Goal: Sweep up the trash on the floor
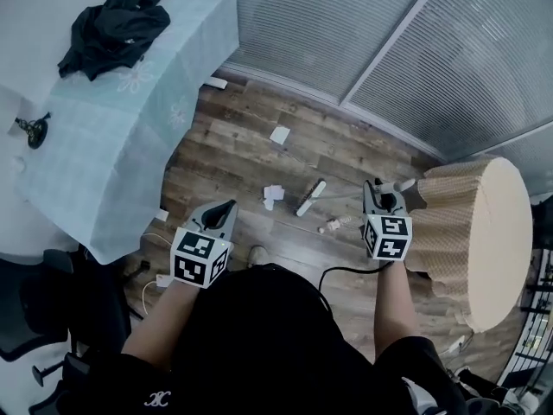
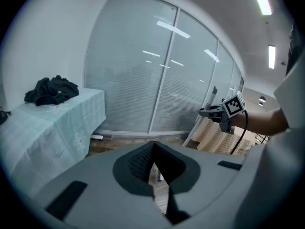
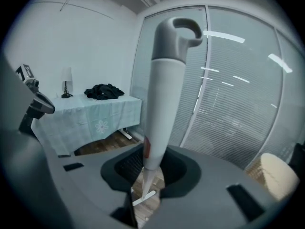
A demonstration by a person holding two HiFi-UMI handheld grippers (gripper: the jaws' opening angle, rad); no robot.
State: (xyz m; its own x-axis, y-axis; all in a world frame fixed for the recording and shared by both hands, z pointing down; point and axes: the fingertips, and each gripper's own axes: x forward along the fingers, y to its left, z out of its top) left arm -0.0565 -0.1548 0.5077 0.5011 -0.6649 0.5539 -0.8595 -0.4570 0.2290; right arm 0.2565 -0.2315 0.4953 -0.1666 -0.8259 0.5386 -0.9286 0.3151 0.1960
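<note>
Left gripper [image 1: 227,207]: jaws are brought together, empty. Two pieces of trash are counted on the floor [image 1: 233,158]: far paper scrap [image 1: 280,135], near paper scrap [image 1: 273,196]. One broom [image 1: 311,197] is clamped by the right gripper [image 1: 381,190].

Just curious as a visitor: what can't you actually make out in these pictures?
Head view: scraps by the broom head, too small to identify.
Right gripper view: the right gripper covers most of that broom head.
Head view: floor beneath the person, hidden by their body.
</note>
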